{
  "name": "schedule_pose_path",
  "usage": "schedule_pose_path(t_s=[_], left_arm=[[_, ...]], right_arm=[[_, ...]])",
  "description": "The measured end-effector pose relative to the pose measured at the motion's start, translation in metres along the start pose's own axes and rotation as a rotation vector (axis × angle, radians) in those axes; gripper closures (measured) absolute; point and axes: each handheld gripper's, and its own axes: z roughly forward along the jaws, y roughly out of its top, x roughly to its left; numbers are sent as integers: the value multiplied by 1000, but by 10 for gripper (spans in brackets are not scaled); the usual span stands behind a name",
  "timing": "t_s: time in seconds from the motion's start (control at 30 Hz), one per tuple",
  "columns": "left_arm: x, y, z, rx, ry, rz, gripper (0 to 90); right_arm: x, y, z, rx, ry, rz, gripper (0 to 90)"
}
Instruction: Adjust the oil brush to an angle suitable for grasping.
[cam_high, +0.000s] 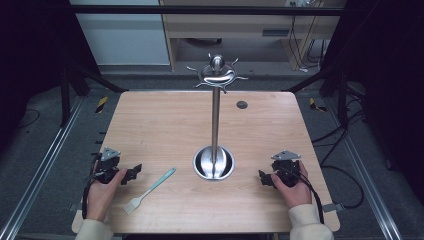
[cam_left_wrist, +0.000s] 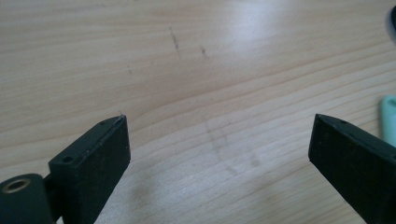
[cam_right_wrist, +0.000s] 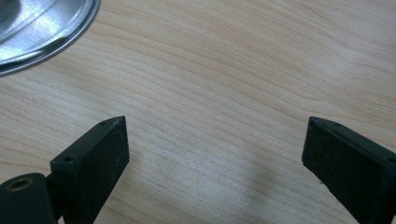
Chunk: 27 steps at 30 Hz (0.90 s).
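A steel utensil stand (cam_high: 215, 120) rises from a round base (cam_high: 214, 163) at the table's front middle, with hooked arms at its top (cam_high: 217, 74). A pale green silicone brush (cam_high: 148, 191) lies flat on the wood, left of the base. My left gripper (cam_high: 134, 173) rests on the table just left of the brush, open, with bare wood between its jaws; the brush's green edge (cam_left_wrist: 388, 116) peeks in at the right of the left gripper view. My right gripper (cam_high: 263, 178) sits right of the base, open and empty, with the base's rim (cam_right_wrist: 44, 28) at the upper left.
The wooden table (cam_high: 165, 125) has a small dark grommet hole (cam_high: 242, 104) near its far edge. Dark frame bars and cables surround the table, and a cabinet stands behind it.
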Motion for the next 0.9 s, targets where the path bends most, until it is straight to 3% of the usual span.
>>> schedule_pose_path(t_s=[0.1,0.2,0.33,0.47,0.6,0.67,0.7,0.77,0.9], left_arm=[[-7,4,-9,-9,7,34,64],[-10,7,-14,-13,9,41,84],[-18,17,-21,-8,6,64,193],[-29,28,-23,69,5,159,278],[-41,39,-18,162,-26,236,499],[-43,40,-17,172,-36,239,586],[-45,41,-15,186,-49,245,586],[-47,42,-12,204,-66,247,714],[-52,42,-4,241,-90,255,812]], right_arm=[[0,0,-1,-4,6,1,80],[0,0,-2,-9,5,-2,80],[0,1,-2,-12,6,2,80],[0,1,-2,-14,7,3,80],[0,1,-3,-17,8,2,81],[0,1,-3,-17,8,2,81],[0,1,-3,-17,8,2,81],[0,1,-2,-13,6,1,81],[0,1,-2,-12,7,1,81]])
